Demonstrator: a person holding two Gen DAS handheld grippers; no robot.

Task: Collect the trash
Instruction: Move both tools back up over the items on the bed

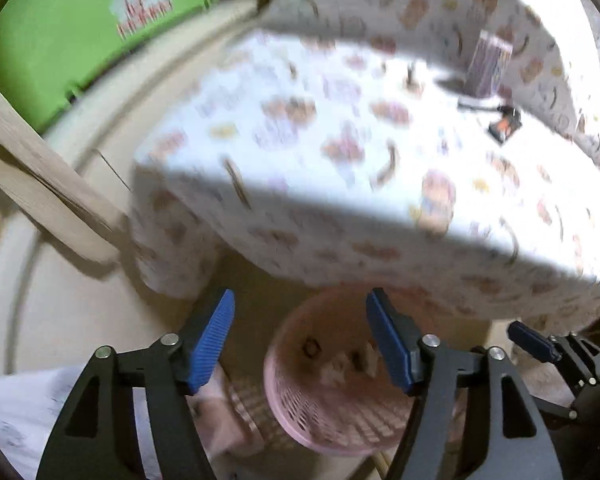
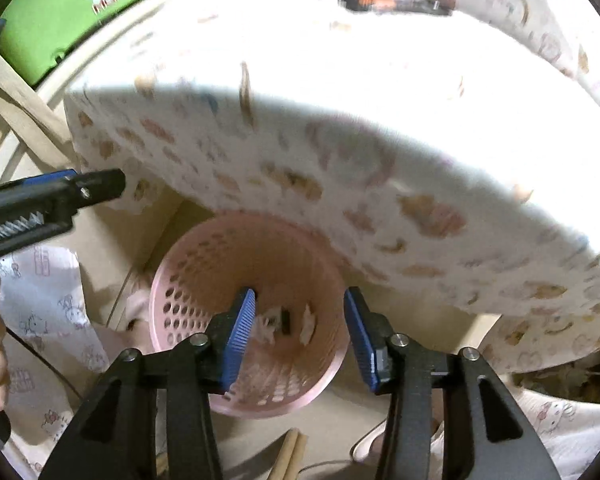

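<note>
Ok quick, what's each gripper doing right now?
Left gripper: open, holding nothing, above the basket.
Right gripper: open, holding nothing, above the same basket.

Patterned tablecloth (image 2: 340, 152) covering table, green daisy panel (image 1: 60, 40) behind

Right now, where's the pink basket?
On the floor below the table edge, bottom centre in both wrist views: the pink basket sits under the open right gripper, trash scraps inside.
</note>
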